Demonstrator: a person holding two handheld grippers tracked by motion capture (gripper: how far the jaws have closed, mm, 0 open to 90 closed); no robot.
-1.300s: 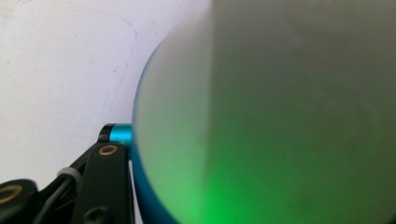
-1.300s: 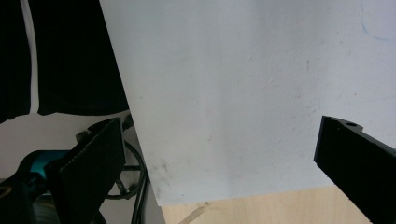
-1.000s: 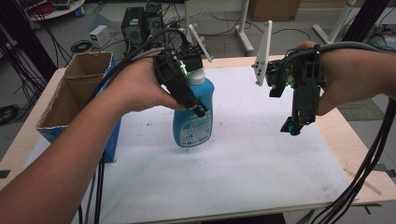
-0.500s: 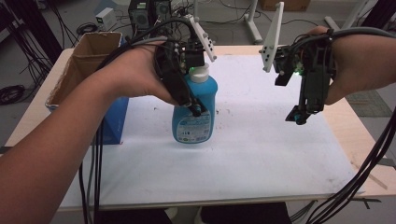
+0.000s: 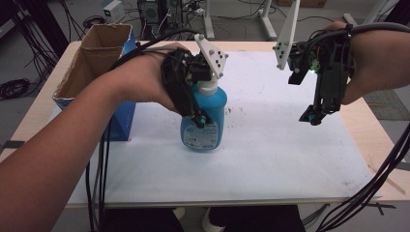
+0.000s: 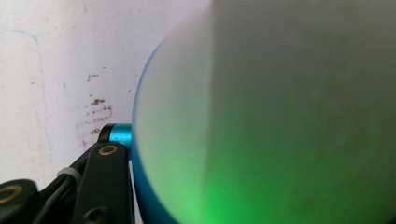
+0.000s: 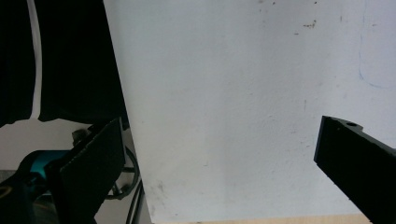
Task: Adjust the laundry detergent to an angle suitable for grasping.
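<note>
A bottle is stood upright near the middle of the desk, on a sheet spread over it; an open box is placed to its left, at the desk's left edge

Camera framing has shifted, so the table sits differently in the high view. Right gripper has drifted farther from the blue bottle, out toward the table's right edge, jaws pointing down over the white sheet. Cardboard box now sits closer beside the left gripper.
</note>
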